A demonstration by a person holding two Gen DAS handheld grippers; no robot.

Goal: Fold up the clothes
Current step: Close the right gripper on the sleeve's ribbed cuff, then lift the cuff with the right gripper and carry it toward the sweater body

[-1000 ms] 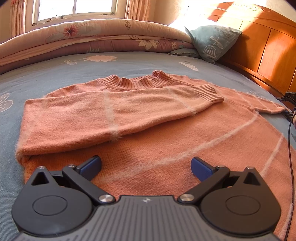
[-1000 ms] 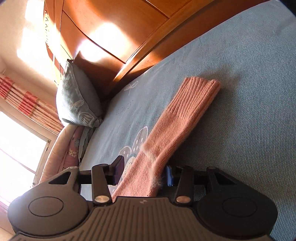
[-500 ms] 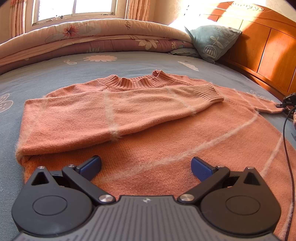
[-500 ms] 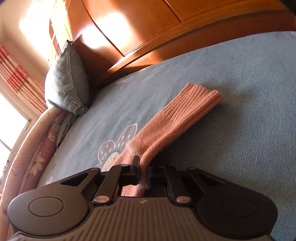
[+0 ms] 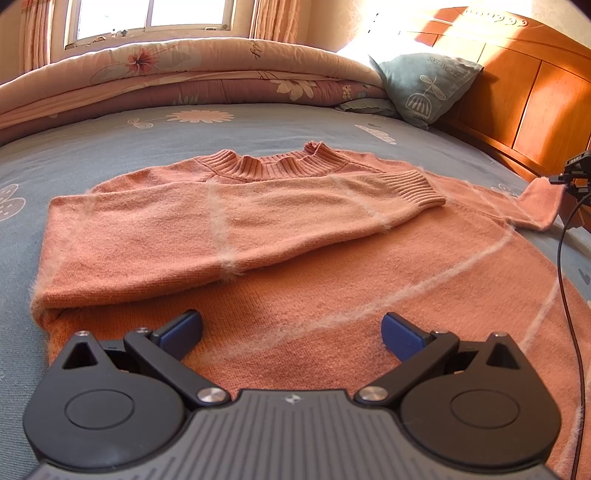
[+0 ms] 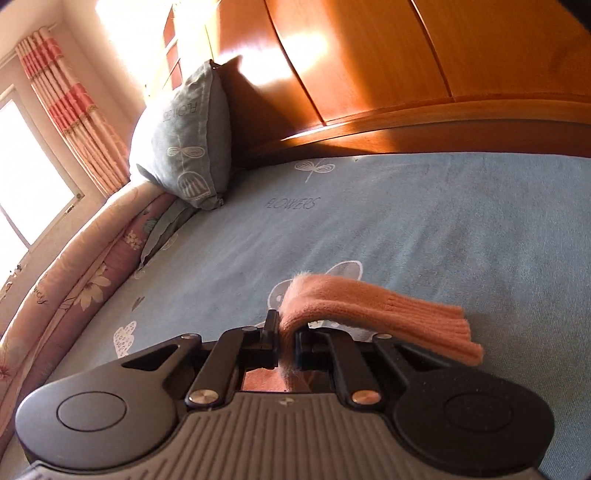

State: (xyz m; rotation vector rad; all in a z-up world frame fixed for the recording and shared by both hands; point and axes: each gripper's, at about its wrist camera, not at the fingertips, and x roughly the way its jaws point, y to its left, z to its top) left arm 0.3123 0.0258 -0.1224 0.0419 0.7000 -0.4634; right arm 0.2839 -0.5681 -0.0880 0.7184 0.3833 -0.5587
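An orange knitted sweater lies flat on the blue bedsheet, with its left sleeve folded across the chest. My left gripper hovers open over the sweater's lower part with nothing between its fingers. The right sleeve is lifted off the bed at the far right of the left wrist view, held by my right gripper. In the right wrist view my right gripper is shut on that sleeve. The ribbed cuff droops to the right of the jaws.
A folded floral quilt lies along the back of the bed below a window. A grey-blue pillow leans against the wooden headboard. A black cable hangs at the right edge of the left wrist view.
My right gripper shut on the right sleeve, rolled, and lifted it off the bed, so the cuff now hangs free. The left gripper stayed still and open.
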